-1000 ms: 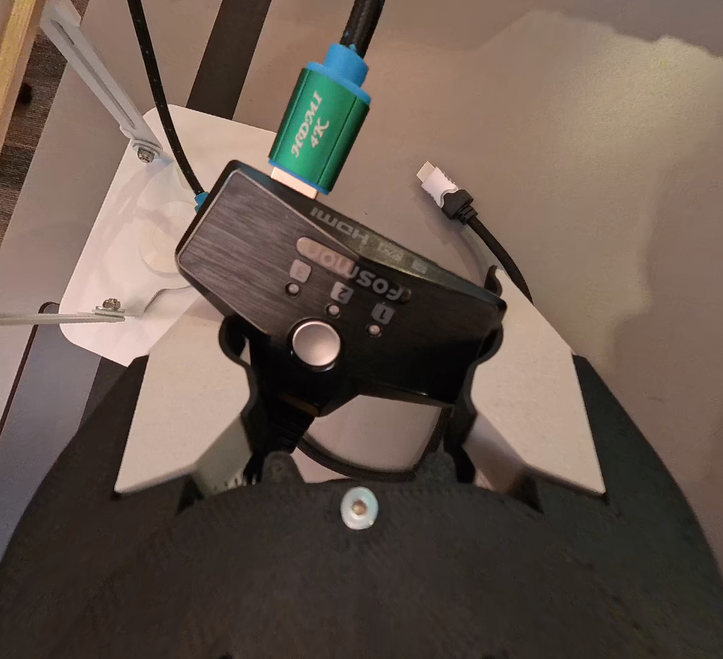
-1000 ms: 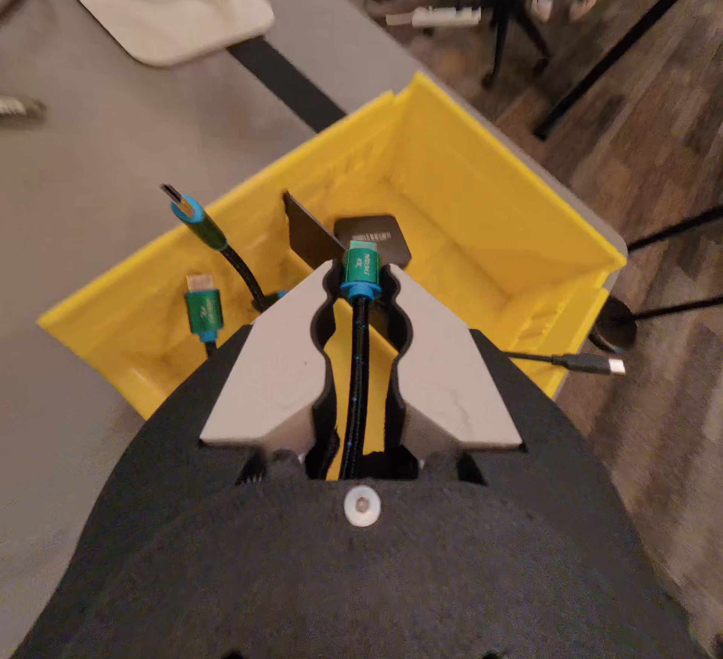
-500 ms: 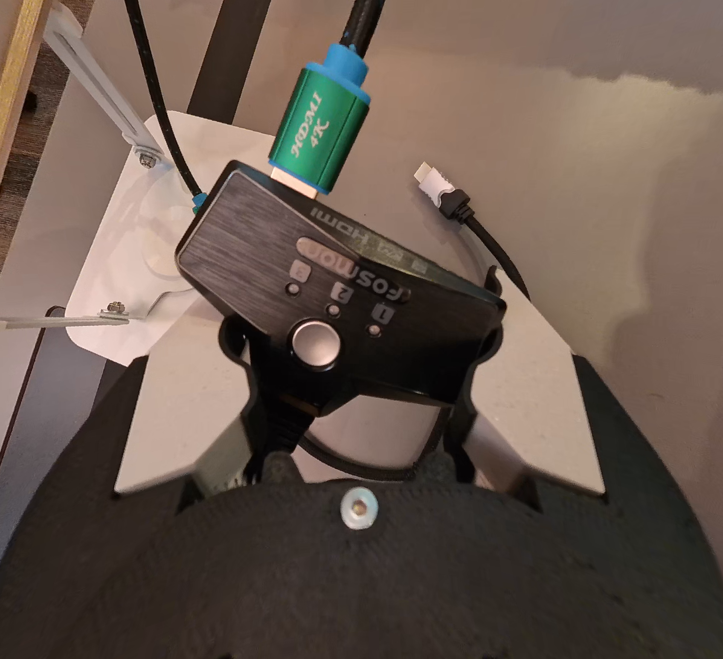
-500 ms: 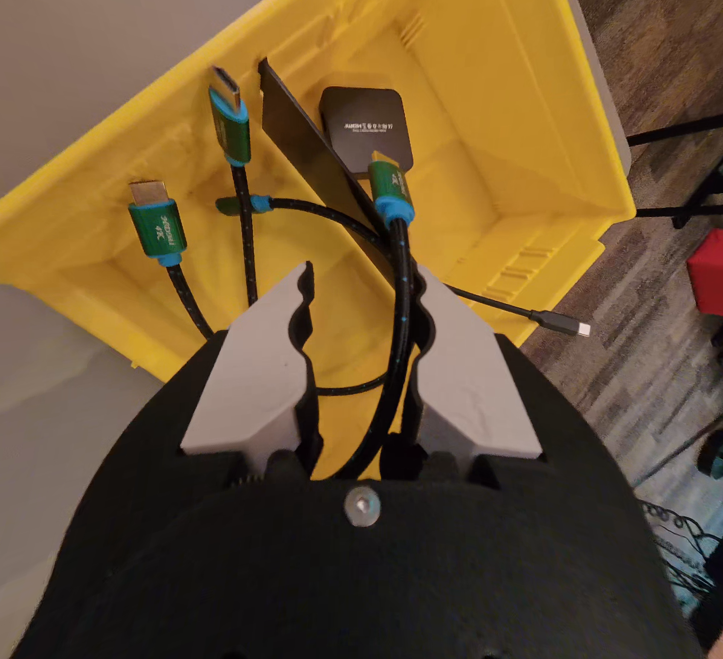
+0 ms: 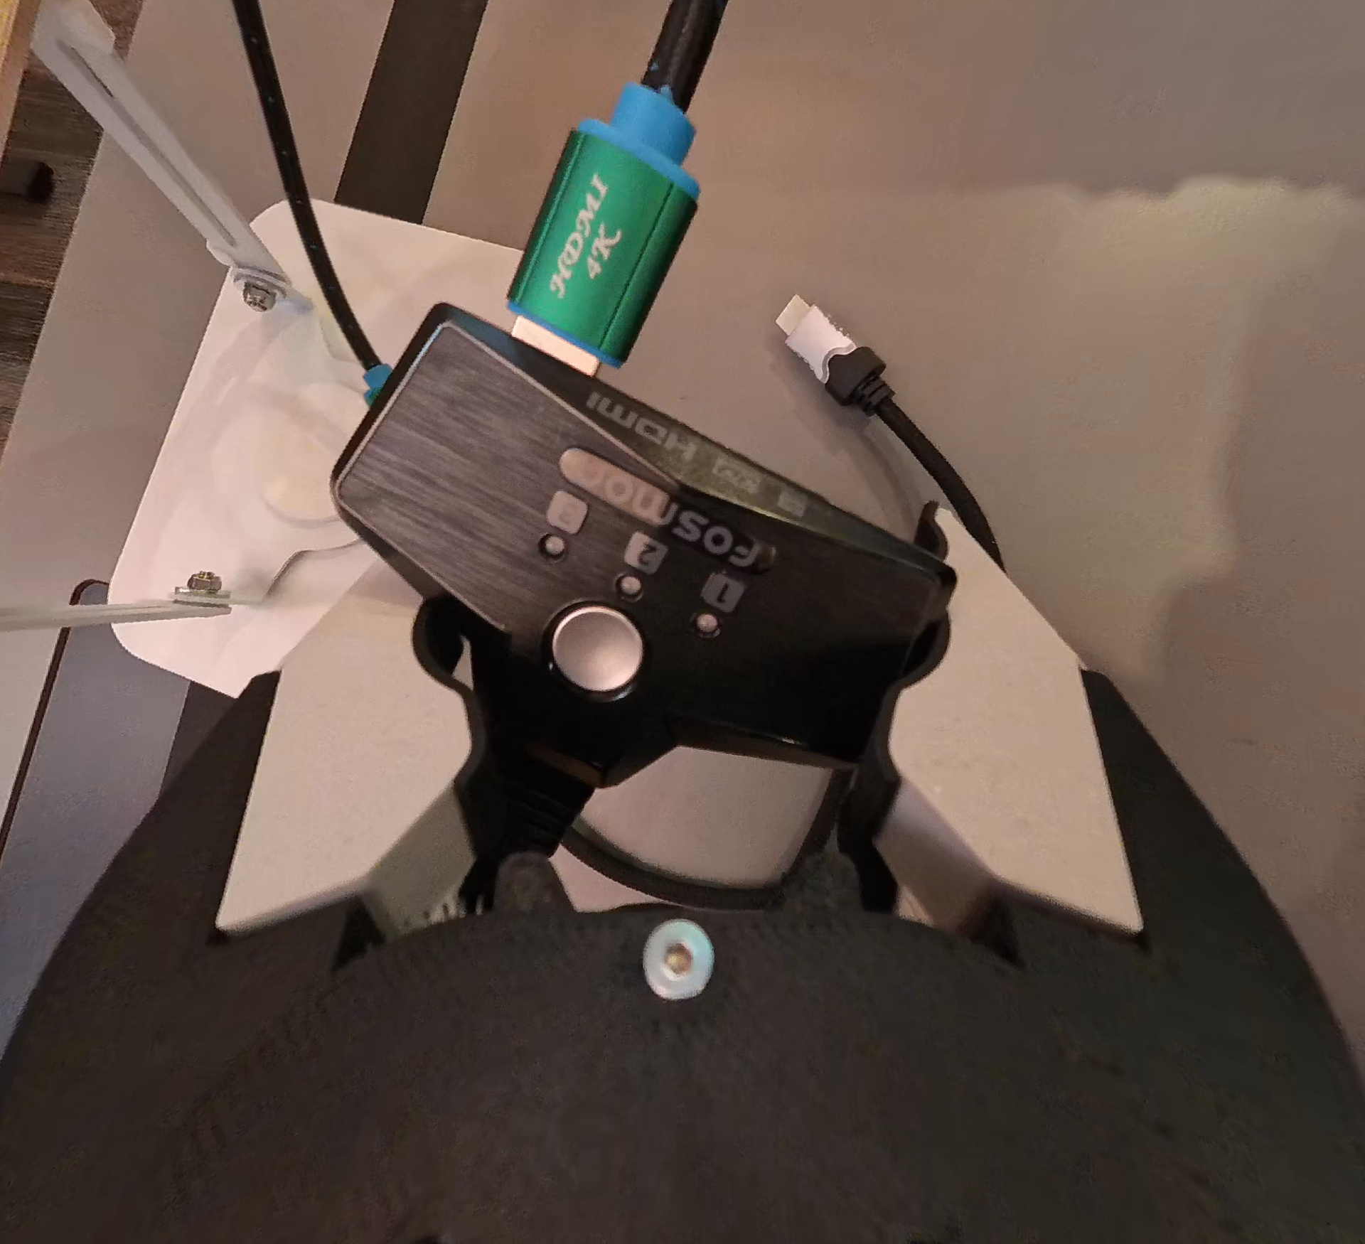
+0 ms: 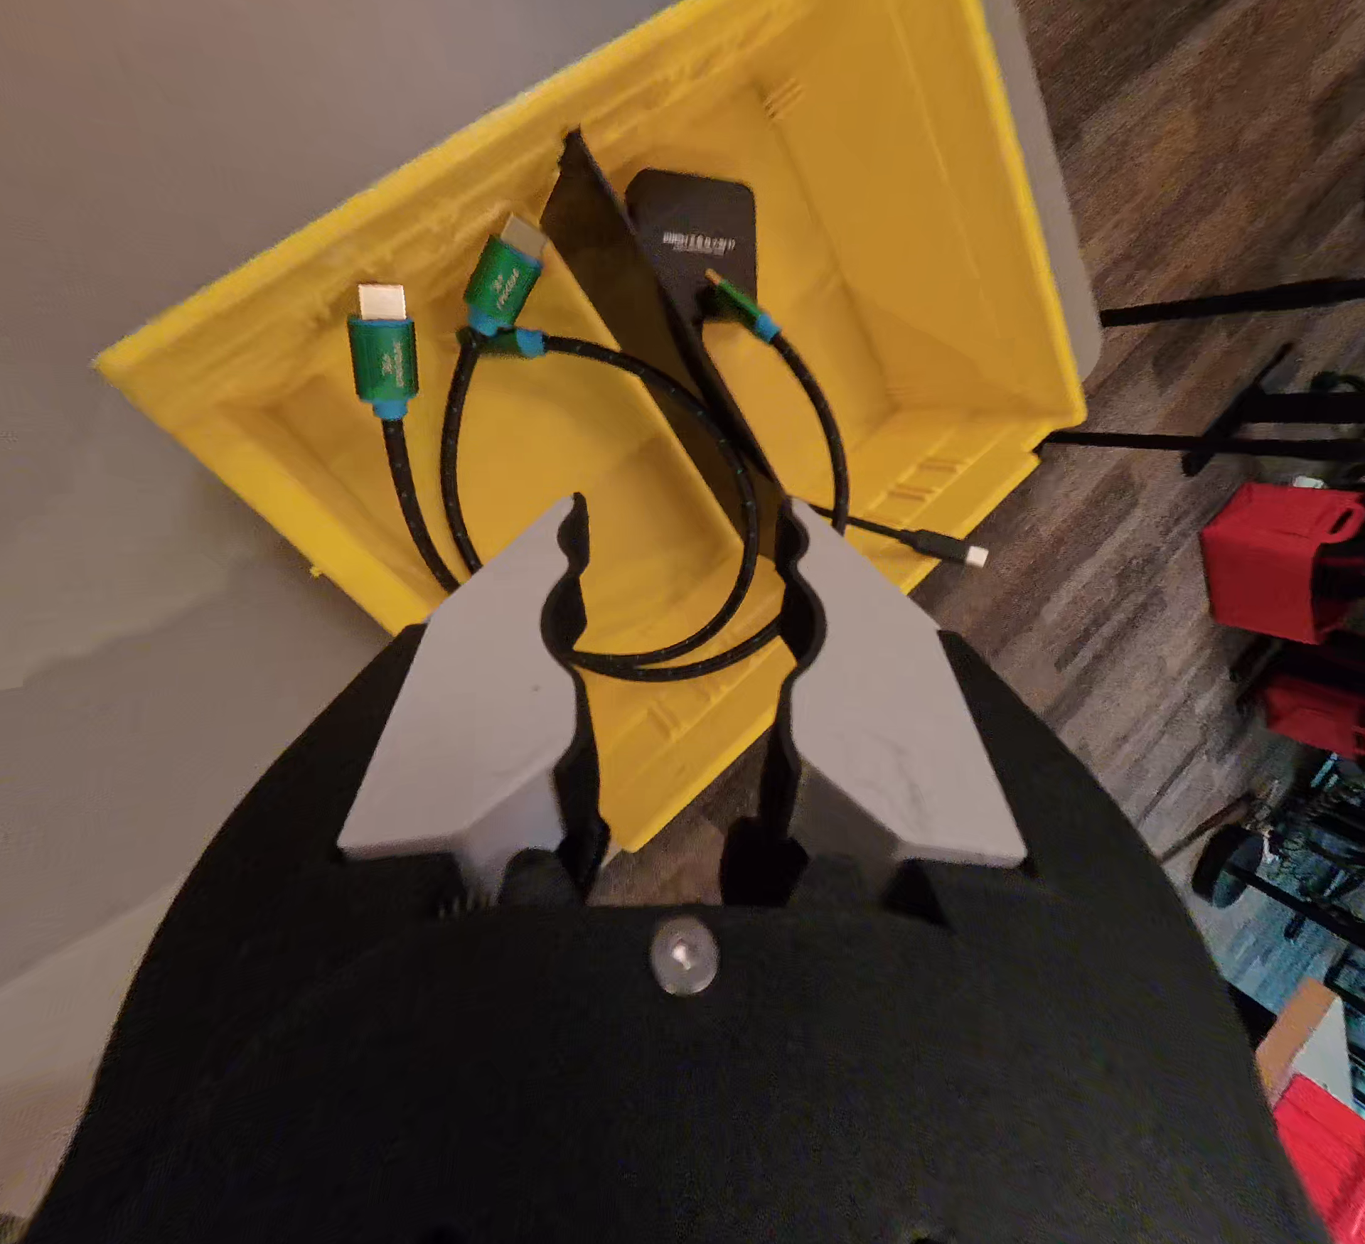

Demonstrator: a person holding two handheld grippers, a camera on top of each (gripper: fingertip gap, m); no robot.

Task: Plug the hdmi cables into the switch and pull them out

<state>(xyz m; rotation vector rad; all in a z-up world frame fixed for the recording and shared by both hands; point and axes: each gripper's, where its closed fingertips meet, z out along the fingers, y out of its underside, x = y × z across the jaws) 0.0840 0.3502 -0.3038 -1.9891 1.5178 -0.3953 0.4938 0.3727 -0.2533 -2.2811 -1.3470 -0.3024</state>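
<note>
Two grippers: left gripper clamped on black hdmi switch, held above grey table; green hdmi plug seated in switch's far edge, second braided cable at its left end. Right gripper spread wide, gripping nothing, over yellow bin with loose hdmi cables inside

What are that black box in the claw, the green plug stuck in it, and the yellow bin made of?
Black box: likely brushed metal, given the fine streaks on top, though it may be plastic. Green plug: probably anodised metal, with a satin sheen, and a rubbery blue collar. Yellow bin: moulded plastic, matte, with ribbed walls.
</note>
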